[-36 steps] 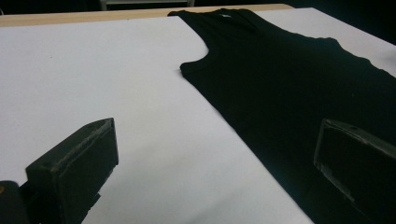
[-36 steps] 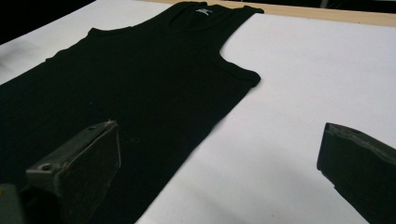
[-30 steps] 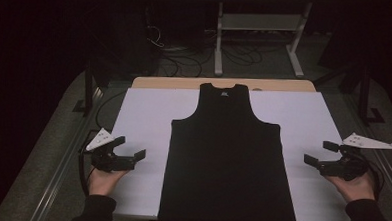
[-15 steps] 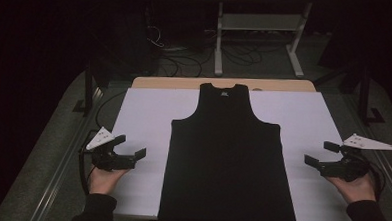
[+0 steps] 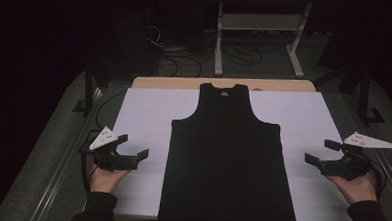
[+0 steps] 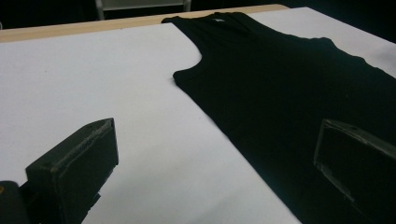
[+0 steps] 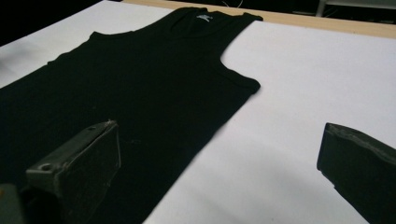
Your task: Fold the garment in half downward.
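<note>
I hold a claw in each hand, one on either side of a black tank top (image 5: pixel 229 157) that lies flat on a white sheet (image 5: pixel 144 113) covering the table (image 5: pixel 175 82).

My left claw (image 5: pixel 131 153) sits over the white sheet, its jaws spread wide apart and holding nothing. The tank top's side edge lies just to the right of this claw, close but not touching. In the left gripper view, the left jaw stands over bare sheet, while the right jaw stands in front of the dark cloth (image 6: pixel 299 98).

My right claw (image 5: pixel 320 153) is over the sheet on the other side, jaws also wide apart and empty. The tank top lies to its left, a little farther off than on the other side. In the right gripper view, the left jaw stands in front of the black cloth (image 7: pixel 140 79) and the right jaw over white sheet (image 7: pixel 308 84).

The tank top's neck points away from both claws, toward the far wooden edge of the table. Its hem lies nearest me, between my two forearms.
</note>
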`<state>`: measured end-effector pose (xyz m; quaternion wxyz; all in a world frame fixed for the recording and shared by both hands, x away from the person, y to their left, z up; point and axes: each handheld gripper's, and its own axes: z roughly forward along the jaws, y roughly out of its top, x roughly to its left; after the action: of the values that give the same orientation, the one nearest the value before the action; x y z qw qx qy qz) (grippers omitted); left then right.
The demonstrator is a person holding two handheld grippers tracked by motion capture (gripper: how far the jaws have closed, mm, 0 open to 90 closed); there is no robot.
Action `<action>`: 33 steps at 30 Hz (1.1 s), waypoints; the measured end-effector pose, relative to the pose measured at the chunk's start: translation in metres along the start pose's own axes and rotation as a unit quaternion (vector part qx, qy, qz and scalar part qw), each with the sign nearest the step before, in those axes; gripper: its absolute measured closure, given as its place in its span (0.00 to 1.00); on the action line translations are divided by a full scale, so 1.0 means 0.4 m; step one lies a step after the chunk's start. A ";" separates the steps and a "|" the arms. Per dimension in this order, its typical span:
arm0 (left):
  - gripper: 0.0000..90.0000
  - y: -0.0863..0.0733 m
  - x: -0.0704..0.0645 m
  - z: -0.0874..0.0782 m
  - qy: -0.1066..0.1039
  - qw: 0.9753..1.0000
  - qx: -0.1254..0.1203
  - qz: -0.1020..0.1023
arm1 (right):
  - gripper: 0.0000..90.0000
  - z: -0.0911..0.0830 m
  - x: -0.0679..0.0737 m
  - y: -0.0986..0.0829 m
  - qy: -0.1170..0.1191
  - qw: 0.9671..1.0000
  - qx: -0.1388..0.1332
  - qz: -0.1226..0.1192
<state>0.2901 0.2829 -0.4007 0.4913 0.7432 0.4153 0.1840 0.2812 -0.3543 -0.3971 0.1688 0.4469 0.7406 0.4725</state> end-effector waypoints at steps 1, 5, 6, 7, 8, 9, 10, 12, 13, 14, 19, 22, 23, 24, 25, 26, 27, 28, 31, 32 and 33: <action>0.00 0.003 -0.001 0.001 -0.005 1.000 0.002 0.004 | 0.00 0.004 0.003 0.008 0.002 1.000 0.001 -0.003; 0.00 0.019 -0.004 0.007 -0.007 1.000 0.005 0.016 | 0.00 0.007 0.008 0.019 0.006 1.000 0.000 -0.005; 0.00 0.022 -0.005 0.008 -0.008 1.000 0.005 0.018 | 0.00 0.009 0.008 0.023 0.006 1.000 0.001 -0.006; 0.00 0.025 -0.005 0.010 -0.009 1.000 0.008 0.021 | 0.00 0.010 0.008 0.026 0.006 1.000 0.002 -0.007; 0.00 0.027 -0.005 0.012 -0.009 1.000 0.010 0.024 | 0.00 0.011 0.007 0.029 0.005 1.000 0.003 -0.008; 0.00 0.030 -0.005 0.013 -0.007 1.000 0.012 0.026 | 0.00 0.013 0.005 0.036 0.006 1.000 0.006 -0.008; 0.00 0.032 -0.005 0.014 -0.007 1.000 0.014 0.027 | 0.00 0.013 0.005 0.036 0.006 1.000 0.006 -0.008; 0.00 0.038 -0.004 0.017 -0.007 0.999 0.015 0.030 | 0.00 0.015 0.005 0.043 0.006 1.000 0.008 -0.011; 0.00 0.041 -0.003 0.019 -0.007 0.999 0.018 0.033 | 0.00 0.016 0.005 0.047 0.007 1.000 0.007 -0.011; 0.00 0.044 -0.003 0.020 -0.007 0.999 0.020 0.034 | 0.00 0.017 0.005 0.051 0.008 1.000 0.009 -0.011; 0.00 0.063 -0.002 0.025 -0.009 0.999 0.028 0.043 | 0.00 0.022 0.004 0.066 0.010 1.000 0.013 -0.017; 0.00 0.075 -0.004 0.028 -0.011 0.998 0.030 0.049 | 0.00 0.023 0.002 0.074 0.011 1.000 0.012 -0.015; 0.00 0.079 -0.004 0.030 -0.011 0.998 0.031 0.050 | 0.00 0.025 0.002 0.077 0.012 1.000 0.012 -0.017; 0.00 0.083 -0.004 0.031 -0.012 0.998 0.033 0.052 | 0.00 0.025 0.001 0.080 0.012 1.000 0.013 -0.018; 0.00 0.087 -0.003 0.033 -0.013 0.998 0.032 0.052 | 0.00 0.027 0.001 0.083 0.012 1.000 0.014 -0.018; 0.00 0.091 -0.002 0.034 -0.013 0.998 0.032 0.051 | 0.00 0.028 -0.001 0.086 0.012 1.000 0.014 -0.020; 0.00 0.095 0.000 0.035 -0.014 0.998 0.032 0.050 | 0.00 0.029 -0.001 0.089 0.013 1.000 0.015 -0.019; 0.00 0.099 0.002 0.036 -0.016 0.998 0.031 0.048 | 0.00 0.030 -0.003 0.093 0.013 1.000 0.015 -0.021; 0.00 0.110 0.006 0.040 -0.017 0.998 0.033 0.051 | 0.00 0.032 -0.006 0.106 0.015 1.000 0.015 -0.022; 0.00 0.114 0.007 0.041 -0.018 0.998 0.033 0.050 | 0.00 0.033 -0.007 0.111 0.015 0.999 0.016 -0.023; 0.00 0.118 0.009 0.043 -0.017 0.998 0.034 0.050 | 0.00 0.034 -0.008 0.116 0.016 0.999 0.017 -0.024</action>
<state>0.3245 0.2675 -0.3673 0.4630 0.7824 0.3748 0.1817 0.3154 -0.3422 -0.3651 0.1607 0.4245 0.7617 0.4624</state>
